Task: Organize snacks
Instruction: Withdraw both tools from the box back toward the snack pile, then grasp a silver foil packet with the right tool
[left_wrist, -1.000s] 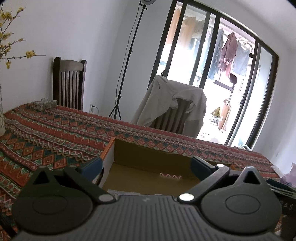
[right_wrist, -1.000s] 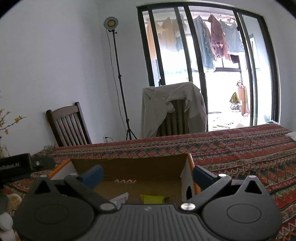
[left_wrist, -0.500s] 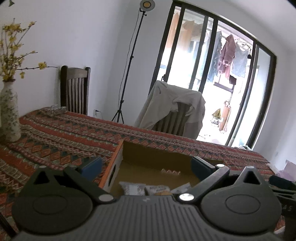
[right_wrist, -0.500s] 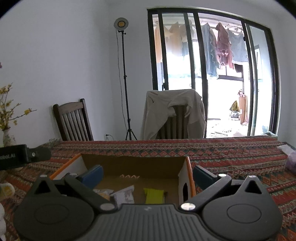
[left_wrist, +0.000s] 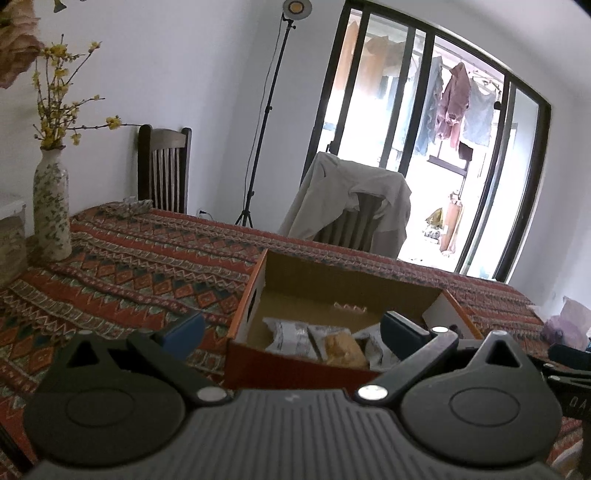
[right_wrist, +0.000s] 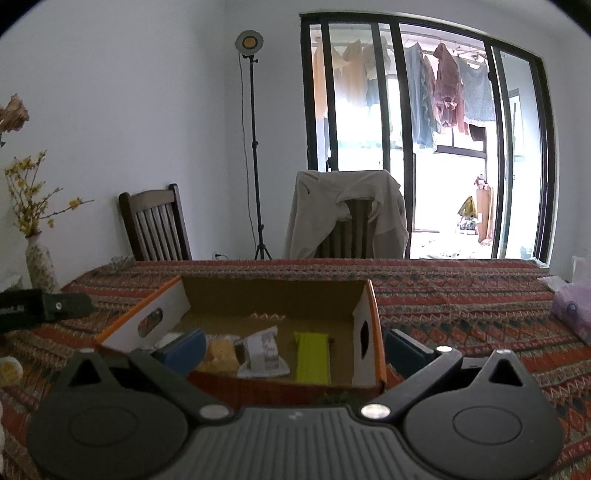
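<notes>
An open cardboard box with orange sides (left_wrist: 255, 295) (right_wrist: 364, 299) sits on the patterned tablecloth. Inside lie wrapped snacks (left_wrist: 291, 334) (right_wrist: 262, 350), a yellowish pastry (left_wrist: 341, 349) (right_wrist: 219, 354) and a lime-green packet (right_wrist: 312, 356). My left gripper (left_wrist: 291, 330) is open and empty, held back from the box's near wall. My right gripper (right_wrist: 293, 345) is open and empty, also in front of the box. The left gripper's body shows at the left edge of the right wrist view (right_wrist: 40, 306).
A flowered vase with yellow branches (left_wrist: 50, 210) (right_wrist: 38, 267) stands at the table's left. Two chairs (left_wrist: 164, 170) (right_wrist: 347, 218), one draped with a jacket, stand behind the table. A lamp stand (right_wrist: 255, 147) stands by the wall. A purple bag (right_wrist: 572, 310) lies at the right.
Both grippers have drawn back and risen from the box, so its near wall and the snacks inside have come into view. Both stay open and empty.
</notes>
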